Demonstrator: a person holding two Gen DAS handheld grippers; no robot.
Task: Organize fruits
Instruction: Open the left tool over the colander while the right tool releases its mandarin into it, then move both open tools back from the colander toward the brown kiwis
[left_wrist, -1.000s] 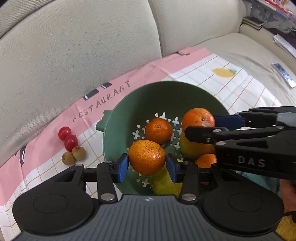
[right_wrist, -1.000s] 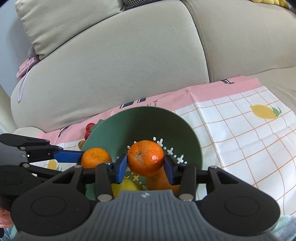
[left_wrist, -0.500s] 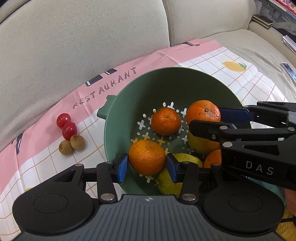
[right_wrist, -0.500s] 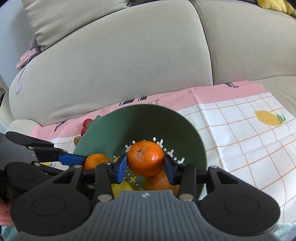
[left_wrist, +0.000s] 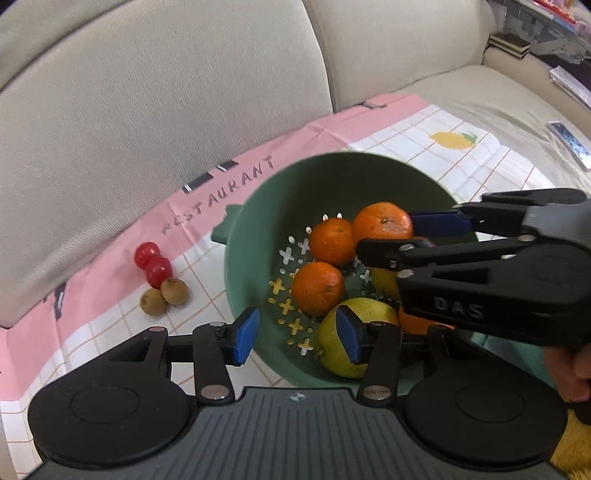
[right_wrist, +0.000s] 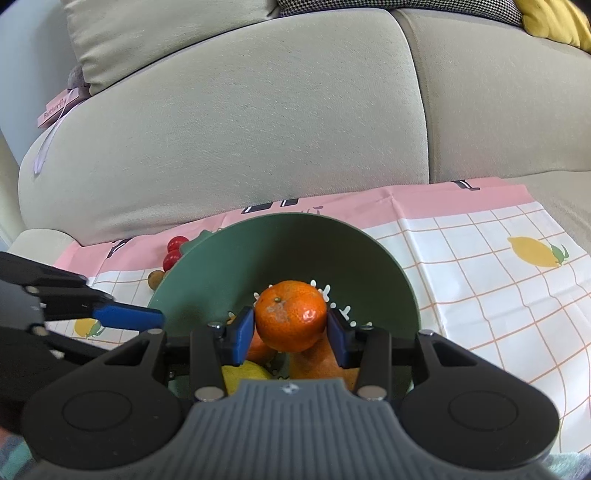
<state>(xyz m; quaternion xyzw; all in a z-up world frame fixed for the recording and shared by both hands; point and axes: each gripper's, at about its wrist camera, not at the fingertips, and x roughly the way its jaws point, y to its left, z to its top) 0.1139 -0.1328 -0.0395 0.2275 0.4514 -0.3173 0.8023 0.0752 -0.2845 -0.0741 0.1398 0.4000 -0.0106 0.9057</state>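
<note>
A green colander bowl (left_wrist: 332, 177) sits on a pink and white cloth and holds mandarins and a yellow pear (left_wrist: 328, 343). My left gripper (left_wrist: 297, 334) is open and empty over the bowl's near rim; a mandarin (left_wrist: 317, 288) lies loose in the bowl just beyond it. My right gripper (right_wrist: 291, 334) is shut on a mandarin (right_wrist: 291, 319) and holds it over the bowl (right_wrist: 280, 243). That gripper also shows in the left wrist view (left_wrist: 404, 236), with its mandarin (left_wrist: 382, 221) beside another mandarin (left_wrist: 330, 240).
Two red cherry tomatoes (left_wrist: 153, 260) and two small brown fruits (left_wrist: 164, 297) lie on the cloth (left_wrist: 207, 218) left of the bowl. The beige sofa back (left_wrist: 147, 92) rises right behind. Books and a remote (left_wrist: 569, 138) lie at the far right.
My left gripper has opened and let go of its mandarin, which now lies in the bowl. My right gripper keeps its mandarin, lower over the bowl.
</note>
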